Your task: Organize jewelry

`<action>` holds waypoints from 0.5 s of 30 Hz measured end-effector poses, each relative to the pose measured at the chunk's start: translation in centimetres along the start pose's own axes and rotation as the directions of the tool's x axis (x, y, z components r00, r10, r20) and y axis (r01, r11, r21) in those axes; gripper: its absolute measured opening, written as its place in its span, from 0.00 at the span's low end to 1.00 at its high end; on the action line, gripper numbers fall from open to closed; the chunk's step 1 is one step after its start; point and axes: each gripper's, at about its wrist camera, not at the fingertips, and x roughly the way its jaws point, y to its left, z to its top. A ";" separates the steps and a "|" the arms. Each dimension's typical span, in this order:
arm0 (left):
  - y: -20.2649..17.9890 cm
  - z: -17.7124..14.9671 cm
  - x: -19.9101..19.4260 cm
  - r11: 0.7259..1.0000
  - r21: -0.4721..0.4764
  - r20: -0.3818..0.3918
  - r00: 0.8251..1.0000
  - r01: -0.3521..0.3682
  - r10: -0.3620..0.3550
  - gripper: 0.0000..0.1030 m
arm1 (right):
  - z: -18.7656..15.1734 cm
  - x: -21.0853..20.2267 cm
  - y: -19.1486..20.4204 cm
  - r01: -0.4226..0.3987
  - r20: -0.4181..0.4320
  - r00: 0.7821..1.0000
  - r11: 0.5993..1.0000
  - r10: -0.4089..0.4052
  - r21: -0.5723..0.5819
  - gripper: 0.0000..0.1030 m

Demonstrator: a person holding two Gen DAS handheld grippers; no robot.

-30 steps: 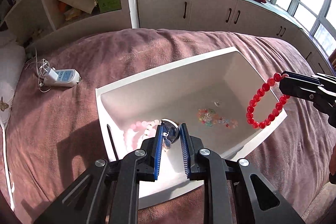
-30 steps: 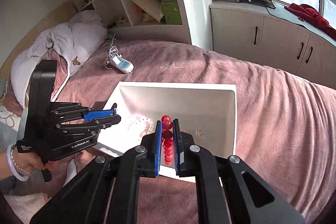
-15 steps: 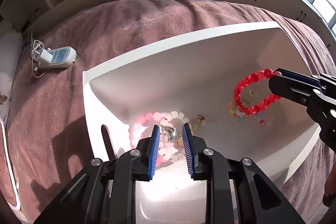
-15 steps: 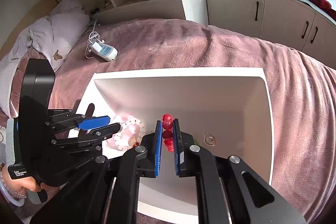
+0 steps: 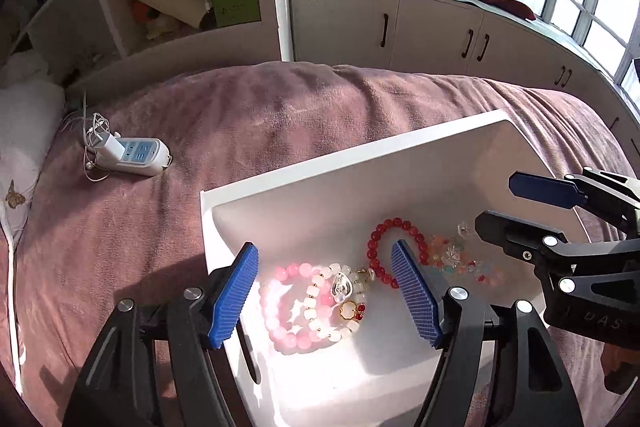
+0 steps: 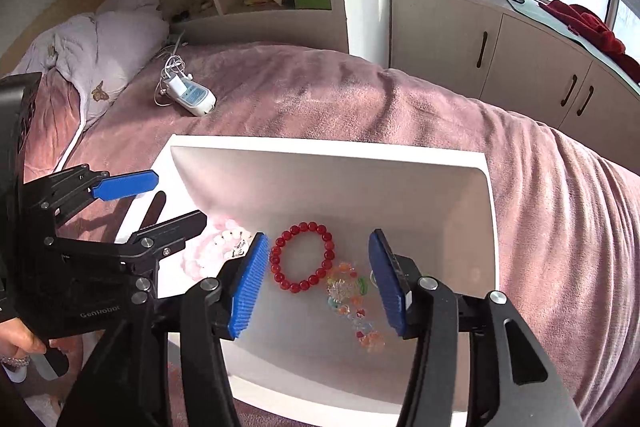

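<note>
While flat in white box [image 6: 328, 155], red bracelet [image 6: 303, 256]

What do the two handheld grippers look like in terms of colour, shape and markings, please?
Both the left gripper and the right gripper are black linkage frames with silver screws and flat, ribbed blue finger pads. The left body bears pale lettering; no cables show.

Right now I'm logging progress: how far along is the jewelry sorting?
Done: the red bracelet, pink bracelets and colorful beads all lie inside the white bin. In hand: nothing; the left gripper and right gripper are both open above it. Left: no loose jewelry shows on the bed, so little seems to remain.
</note>
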 end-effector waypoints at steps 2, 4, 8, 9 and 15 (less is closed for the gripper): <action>0.2 0.4 -1.5 1.000 -0.013 0.071 0.997 0.001 0.000 0.77 | 0.1 -1.3 0.2 0.014 0.034 0.999 1.000 -0.013 -0.021 0.56; 0.5 0.7 -3.1 1.000 -0.030 0.135 0.991 -0.006 0.010 0.80 | 0.1 -2.7 0.4 0.040 0.078 0.996 0.998 -0.037 -0.041 0.65; 0.7 0.9 -5.9 0.998 -0.044 0.207 0.977 -0.047 0.055 0.83 | -0.1 -6.0 1.1 0.087 0.165 0.984 0.992 -0.070 -0.095 0.76; 0.9 0.8 -6.6 0.998 -0.046 0.227 0.972 -0.052 0.061 0.84 | -0.4 -6.9 1.3 0.099 0.190 0.979 0.989 -0.077 -0.108 0.77; 0.7 -1.4 -11.8 0.997 -0.052 0.352 0.934 -0.048 0.063 0.91 | -2.6 -13.0 1.6 0.134 0.322 0.943 0.982 -0.085 -0.132 0.95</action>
